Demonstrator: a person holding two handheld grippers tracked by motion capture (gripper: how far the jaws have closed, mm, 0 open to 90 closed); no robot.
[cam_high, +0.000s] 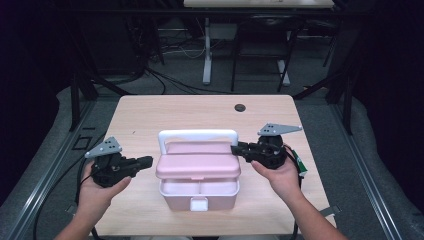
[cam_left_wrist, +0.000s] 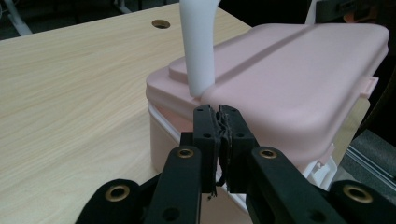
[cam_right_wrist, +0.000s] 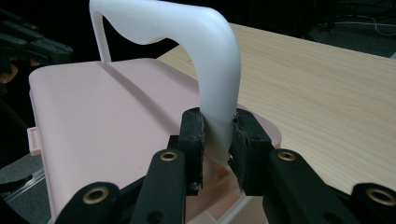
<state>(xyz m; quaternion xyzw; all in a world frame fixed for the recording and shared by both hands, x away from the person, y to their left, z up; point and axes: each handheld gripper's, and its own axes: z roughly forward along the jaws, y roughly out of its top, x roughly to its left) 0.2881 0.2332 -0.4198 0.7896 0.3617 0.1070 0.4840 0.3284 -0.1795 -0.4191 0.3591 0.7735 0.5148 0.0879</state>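
Observation:
A pink storage box (cam_high: 197, 172) with a closed pink lid (cam_high: 196, 164) stands near the front middle of the wooden table (cam_high: 150, 115). Its white carry handle (cam_high: 197, 134) stands upright. My right gripper (cam_high: 237, 148) is at the box's right end, shut on the right leg of the handle (cam_right_wrist: 205, 42); in the right gripper view the jaws (cam_right_wrist: 217, 126) pinch that leg just above the lid (cam_right_wrist: 107, 121). My left gripper (cam_high: 147, 161) is at the box's left end, shut with nothing between its jaws. Its tips (cam_left_wrist: 219, 116) sit close to the lid's edge (cam_left_wrist: 289, 79), below the handle's left leg (cam_left_wrist: 198, 46).
A white latch (cam_high: 199, 204) sits on the box's front face, near the table's front edge. A round cable hole (cam_high: 240, 107) lies at the table's back right. Bare wood surrounds the box. Behind the table are desk legs and cables on the floor.

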